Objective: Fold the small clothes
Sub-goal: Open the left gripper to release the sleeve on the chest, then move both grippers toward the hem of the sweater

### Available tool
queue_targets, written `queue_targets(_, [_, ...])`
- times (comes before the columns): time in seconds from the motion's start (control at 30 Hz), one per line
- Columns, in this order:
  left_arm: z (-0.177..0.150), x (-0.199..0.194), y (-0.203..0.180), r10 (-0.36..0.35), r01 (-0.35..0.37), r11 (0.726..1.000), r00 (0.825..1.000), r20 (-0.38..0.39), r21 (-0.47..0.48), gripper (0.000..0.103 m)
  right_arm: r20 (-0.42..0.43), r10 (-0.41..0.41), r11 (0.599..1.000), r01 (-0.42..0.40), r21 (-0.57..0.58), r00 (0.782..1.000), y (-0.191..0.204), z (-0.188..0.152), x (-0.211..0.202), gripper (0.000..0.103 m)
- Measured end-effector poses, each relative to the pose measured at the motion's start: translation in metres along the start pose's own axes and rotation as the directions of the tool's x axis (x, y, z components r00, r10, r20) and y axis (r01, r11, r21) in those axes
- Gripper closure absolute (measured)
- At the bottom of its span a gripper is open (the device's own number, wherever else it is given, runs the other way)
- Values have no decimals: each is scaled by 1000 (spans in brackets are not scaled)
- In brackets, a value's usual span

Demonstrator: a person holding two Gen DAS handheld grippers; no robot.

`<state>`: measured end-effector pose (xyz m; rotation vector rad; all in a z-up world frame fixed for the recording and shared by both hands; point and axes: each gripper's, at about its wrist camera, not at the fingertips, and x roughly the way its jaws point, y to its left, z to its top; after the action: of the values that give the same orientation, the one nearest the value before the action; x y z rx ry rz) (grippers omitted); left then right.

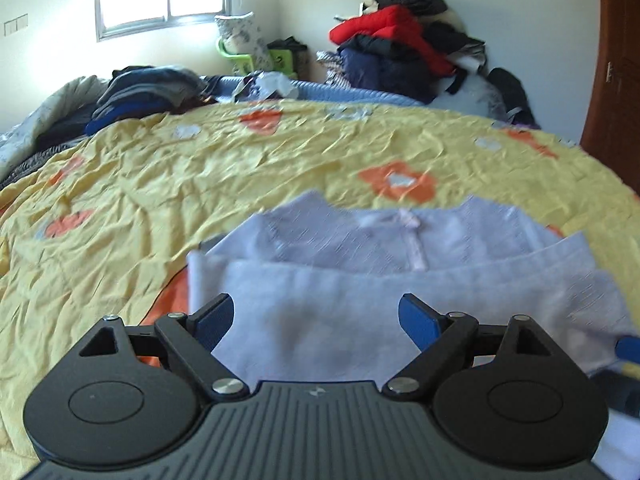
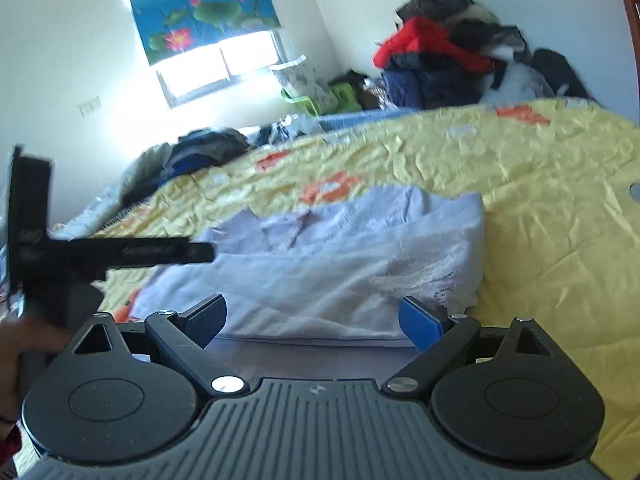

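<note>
A: Where's the shirt (image 1: 360,280)?

B: Flat on the yellow bedspread (image 1: 200,168), lower half folded up over its collar.

A: Claws?

B: Left gripper (image 1: 316,314) and right gripper (image 2: 312,316) both wide, empty, by the shirt's near edge, probably for the next fold.

- Daylit, bright; source: window (image 1: 164,4) on far wall, blown out to white in both views.
- Glare washing wall around window (image 2: 216,64) in right wrist view.
- Motion blur throughout; pale shirt (image 1: 400,280) and bedspread (image 1: 160,184) soft.
- Strong fisheye bowing, dark corners.
- Soft shadow under shirt's near edge.
</note>
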<state>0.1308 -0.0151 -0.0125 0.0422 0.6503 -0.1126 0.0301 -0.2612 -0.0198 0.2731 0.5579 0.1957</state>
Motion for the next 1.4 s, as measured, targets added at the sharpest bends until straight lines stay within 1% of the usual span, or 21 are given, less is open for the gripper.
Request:
queue_targets(0.07, [-8,2,1,15,-15,1000,1000,-6,20,13,-33,-68,997,69,21,997,-1,2,5,9])
queue_targets(0.1, [-11,3,2,19,-18,999,1000,-7,29,13,-29,-70,997,71,23,997,-1,0,3,9])
queue_targets(0.17, [-16,2,-1,21,-20,999,1000,-9,47,13,-1,-33,999,33,14,999,4,-2,-3,9])
queue_targets(0.2, [-18,3,-3,22,-21,998,1000,-13,56,13,2,-33,999,33,1,999,6,-4,-4,9])
queue_targets(0.23, [-19,3,-4,24,-23,998,1000,-18,64,13,-1,-55,998,55,-11,999,6,-5,-2,8])
queue_targets(0.3, [-20,3,-10,28,-26,997,999,-18,79,13,-15,-145,989,145,-16,989,2,-6,8,8])
queue_targets(0.37, [-22,0,-13,30,-29,995,1000,-9,98,13,-11,-239,971,239,14,971,-7,-5,9,9])
queue_targets(0.4, [-23,-2,-14,31,-31,994,1000,-4,107,13,10,-257,966,256,37,966,-12,-6,5,9])
queue_targets(0.5, [-24,-2,-15,31,-30,993,1000,-7,114,13,58,-242,968,237,78,969,-18,-5,-8,9])
queue_targets(0.57, [-25,-4,-15,27,-26,994,1000,-6,107,13,85,-230,972,225,63,970,-14,-5,-14,8])
queue_targets(0.6, [-25,-5,-15,24,-24,994,1000,-5,106,13,92,-206,978,202,47,974,-12,-5,-15,8])
queue_targets(0.7, [-26,-6,-17,21,-21,993,1000,-4,115,13,40,-145,989,145,17,989,-8,-5,-5,7])
queue_targets(0.73, [-27,-5,-18,23,-22,992,1000,-5,121,13,14,-149,989,148,14,989,-7,-5,1,7])
queue_targets(0.8, [-28,-5,-17,25,-24,992,1000,-7,123,12,-26,-191,982,191,12,981,-8,-8,10,7])
queue_targets(0.83, [-28,-5,-16,22,-21,993,1000,-7,120,12,-32,-207,978,208,20,978,-9,-10,10,7])
queue_targets(0.9, [-28,-5,-15,22,-21,993,1000,-6,115,12,-12,-189,981,189,37,982,-9,-11,5,7])
queue_targets(0.97, [-29,-4,-15,25,-23,994,1000,-10,109,12,-6,-178,984,178,26,984,-6,-11,3,7])
queue_targets(1.03, [-29,-6,-14,23,-22,995,1000,-11,102,12,-24,-193,981,193,-2,981,-4,-11,7,6])
queue_targets(1.1, [-29,-10,-14,14,-13,995,1000,-14,99,12,-55,-213,977,213,-2,976,-4,-12,10,7])
queue_targets(1.17, [-29,-15,-12,5,-3,995,1000,-15,96,12,-42,-205,979,206,13,978,-4,-13,5,7])
queue_targets(1.4, [-37,-35,-1,-32,33,999,999,-35,33,12,-21,-180,984,179,-23,983,3,-17,-22,7])
